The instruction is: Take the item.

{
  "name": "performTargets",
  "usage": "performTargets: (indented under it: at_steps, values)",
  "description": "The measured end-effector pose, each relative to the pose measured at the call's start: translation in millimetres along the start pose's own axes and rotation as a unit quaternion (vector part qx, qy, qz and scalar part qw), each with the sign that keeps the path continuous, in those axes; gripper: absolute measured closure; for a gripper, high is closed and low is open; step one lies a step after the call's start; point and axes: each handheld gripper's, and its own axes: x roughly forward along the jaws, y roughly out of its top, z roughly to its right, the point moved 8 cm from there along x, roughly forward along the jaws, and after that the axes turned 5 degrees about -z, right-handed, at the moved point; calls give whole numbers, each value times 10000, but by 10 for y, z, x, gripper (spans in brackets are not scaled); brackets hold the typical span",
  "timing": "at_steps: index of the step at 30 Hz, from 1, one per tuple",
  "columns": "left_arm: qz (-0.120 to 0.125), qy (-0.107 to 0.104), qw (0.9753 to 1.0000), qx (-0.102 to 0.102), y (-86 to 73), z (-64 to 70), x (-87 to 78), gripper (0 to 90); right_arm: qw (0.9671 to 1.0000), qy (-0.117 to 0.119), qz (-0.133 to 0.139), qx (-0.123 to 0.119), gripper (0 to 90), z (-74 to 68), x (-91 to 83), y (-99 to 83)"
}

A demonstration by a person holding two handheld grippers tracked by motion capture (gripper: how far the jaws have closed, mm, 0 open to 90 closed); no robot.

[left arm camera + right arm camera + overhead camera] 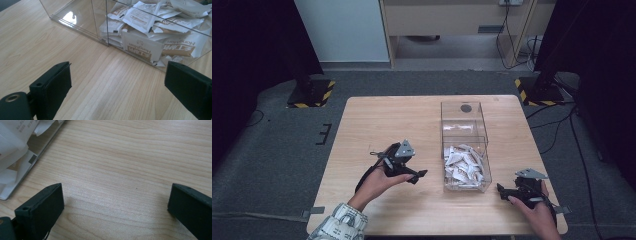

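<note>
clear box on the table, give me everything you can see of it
The clear box looks like acrylic, long, open-topped and upright, standing right of centre on the wooden table. A clear divider splits it in two. The far half is empty apart from a dark round spot on its floor; the near half holds a loose heap of white packets with brown print. No gripper touches it.

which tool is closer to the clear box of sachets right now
Left. The left tool sits just off the clear box's left wall, jaws pointing at it. The right tool sits a little farther off its near right corner.
</note>
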Motion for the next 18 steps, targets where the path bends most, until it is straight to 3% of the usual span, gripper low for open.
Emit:
performTargets:
  at_steps: [8, 18]
  values:
    - [26, 23, 10000, -49, 106, -33, 10, 62, 10000, 0, -2, 1, 8, -1, 0, 0]
    - [110, -8, 9999, 84, 325, 21, 29, 62, 10000, 10, -5, -6, 7, -2, 2, 3]
